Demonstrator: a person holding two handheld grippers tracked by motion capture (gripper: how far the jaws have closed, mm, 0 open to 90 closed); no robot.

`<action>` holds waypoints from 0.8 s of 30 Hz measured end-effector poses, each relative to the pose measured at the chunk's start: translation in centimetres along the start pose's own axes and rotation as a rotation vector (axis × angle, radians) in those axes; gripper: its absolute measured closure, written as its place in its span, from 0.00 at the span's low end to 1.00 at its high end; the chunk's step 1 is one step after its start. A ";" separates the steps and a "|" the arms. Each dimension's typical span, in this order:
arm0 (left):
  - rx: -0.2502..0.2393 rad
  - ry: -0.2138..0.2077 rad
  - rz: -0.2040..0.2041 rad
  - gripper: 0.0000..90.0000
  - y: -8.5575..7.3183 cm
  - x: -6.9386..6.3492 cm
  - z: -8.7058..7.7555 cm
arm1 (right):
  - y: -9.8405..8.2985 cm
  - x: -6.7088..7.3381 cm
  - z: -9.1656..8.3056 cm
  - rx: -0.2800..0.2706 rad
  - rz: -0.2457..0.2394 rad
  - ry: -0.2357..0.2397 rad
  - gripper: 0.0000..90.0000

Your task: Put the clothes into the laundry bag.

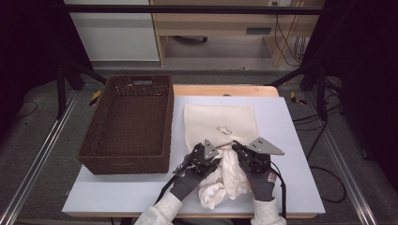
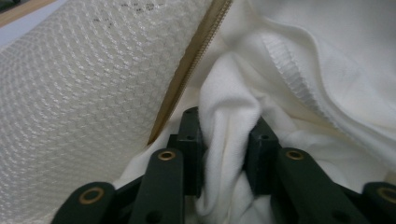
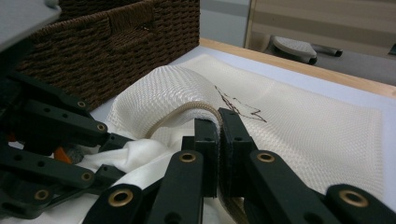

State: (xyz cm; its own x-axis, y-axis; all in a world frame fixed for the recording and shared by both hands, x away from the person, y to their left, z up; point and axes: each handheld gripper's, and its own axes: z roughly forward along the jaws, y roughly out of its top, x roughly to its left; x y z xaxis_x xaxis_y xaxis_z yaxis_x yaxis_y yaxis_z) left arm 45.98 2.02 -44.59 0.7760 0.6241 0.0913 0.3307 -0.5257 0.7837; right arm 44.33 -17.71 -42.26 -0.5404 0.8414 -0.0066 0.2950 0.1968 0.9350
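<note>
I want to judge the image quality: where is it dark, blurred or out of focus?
High view: dim, corners nearly black, white garment bright. Left gripper view: soft throughout, mesh bag slightly blurred. Right gripper view: tongs fairly sharp, wicker basket and background soft.

Your left gripper [image 2: 225,154] has its black jaws pinching a thick fold of the white garment [image 2: 299,60]. To the left lies the mesh bag [image 2: 79,93], its tan zipper edge [image 2: 196,65] running up beside the cloth.
</note>
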 end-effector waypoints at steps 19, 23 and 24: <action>0.037 -0.091 -0.067 0.79 -3.0 0.0 -3.1 | -0.5 -0.1 0.3 0.028 0.010 0.002 0.97; -0.016 -0.100 -0.036 0.88 -2.2 -1.1 -4.1 | -0.6 -0.2 0.4 0.030 0.014 0.003 0.97; -0.032 -0.107 -0.037 0.88 -1.8 -1.3 -4.3 | -0.6 -0.2 0.5 0.028 0.012 0.004 0.97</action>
State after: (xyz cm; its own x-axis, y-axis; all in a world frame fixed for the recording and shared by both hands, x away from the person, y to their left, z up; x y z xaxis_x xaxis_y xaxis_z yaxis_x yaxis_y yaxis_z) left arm 42.02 4.70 -43.49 0.8173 0.5762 -0.0028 0.3441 -0.4841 0.8045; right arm 44.63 -17.78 -42.99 -0.5402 0.8415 0.0058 0.3234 0.2012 0.9246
